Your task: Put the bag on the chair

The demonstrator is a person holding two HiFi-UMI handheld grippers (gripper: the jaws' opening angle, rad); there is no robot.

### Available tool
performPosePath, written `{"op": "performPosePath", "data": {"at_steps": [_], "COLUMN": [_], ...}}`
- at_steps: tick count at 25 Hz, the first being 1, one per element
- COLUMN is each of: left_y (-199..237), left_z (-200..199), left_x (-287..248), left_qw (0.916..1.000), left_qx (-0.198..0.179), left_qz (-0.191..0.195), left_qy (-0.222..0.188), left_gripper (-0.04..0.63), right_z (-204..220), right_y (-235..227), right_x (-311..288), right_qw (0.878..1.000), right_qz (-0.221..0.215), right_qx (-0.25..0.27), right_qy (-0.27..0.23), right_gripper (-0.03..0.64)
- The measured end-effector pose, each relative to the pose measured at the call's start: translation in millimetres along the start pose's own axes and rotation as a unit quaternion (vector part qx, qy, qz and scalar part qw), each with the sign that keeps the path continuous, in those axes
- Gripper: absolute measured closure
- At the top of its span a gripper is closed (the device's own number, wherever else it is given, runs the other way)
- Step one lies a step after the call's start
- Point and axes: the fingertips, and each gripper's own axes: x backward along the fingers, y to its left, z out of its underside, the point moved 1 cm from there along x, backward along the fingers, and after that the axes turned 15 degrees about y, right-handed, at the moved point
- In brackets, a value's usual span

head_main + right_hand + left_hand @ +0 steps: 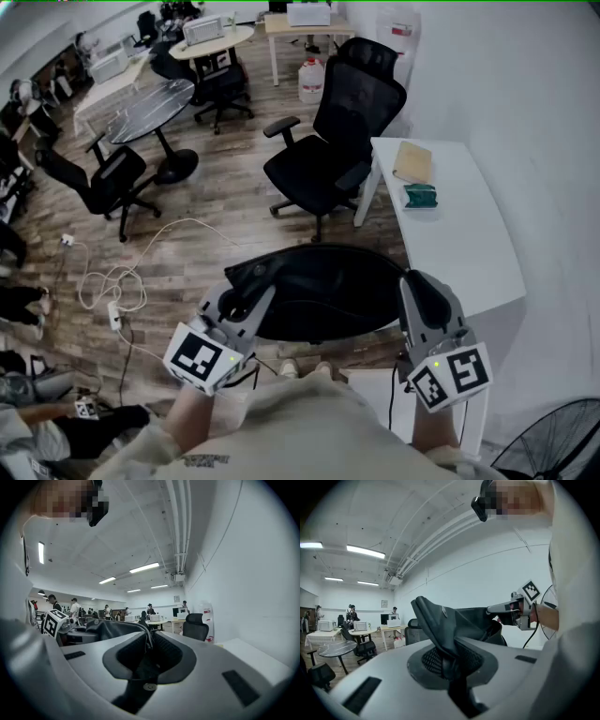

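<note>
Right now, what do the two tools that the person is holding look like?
The left tool and the right tool are both light grey, with dark bumpy pads inside. Each has a white cube at the back, printed with black square patterns, plus a tiny green light. A thin black cable runs from the right one. The person wears a cream top.

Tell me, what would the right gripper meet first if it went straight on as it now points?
Beyond the black bag it grips, the right gripper seems to have a free way; the office chair stands slightly right of its line. Depth is unclear.
</note>
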Motion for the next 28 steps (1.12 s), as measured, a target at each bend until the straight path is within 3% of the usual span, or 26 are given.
{"op": "performPosePath", "data": {"at_steps": [16,28], "left_y": [-27.8,-44.5], "left_z": [-6.8,-7.1], "left_x": [-28.8,-58.6], "left_qw": [0.9998,0.9993], "left_qx": [0.007,-0.002], "left_qz": [-0.013,-0.021], "left_qy": [0.014,0.032], "left_gripper": [0.549,0.549], "right_z": [10.3,31.8], "right_y": [-35.9,-74.7], "right_x": [7.9,6.5], "right_qw": [1.000,0.998], "right_qz": [-0.025,-0.053], "right_qx": [0.008,-0.024], "right_qy": [0.011,0.012], "right_gripper": [0.535,0.538]}}
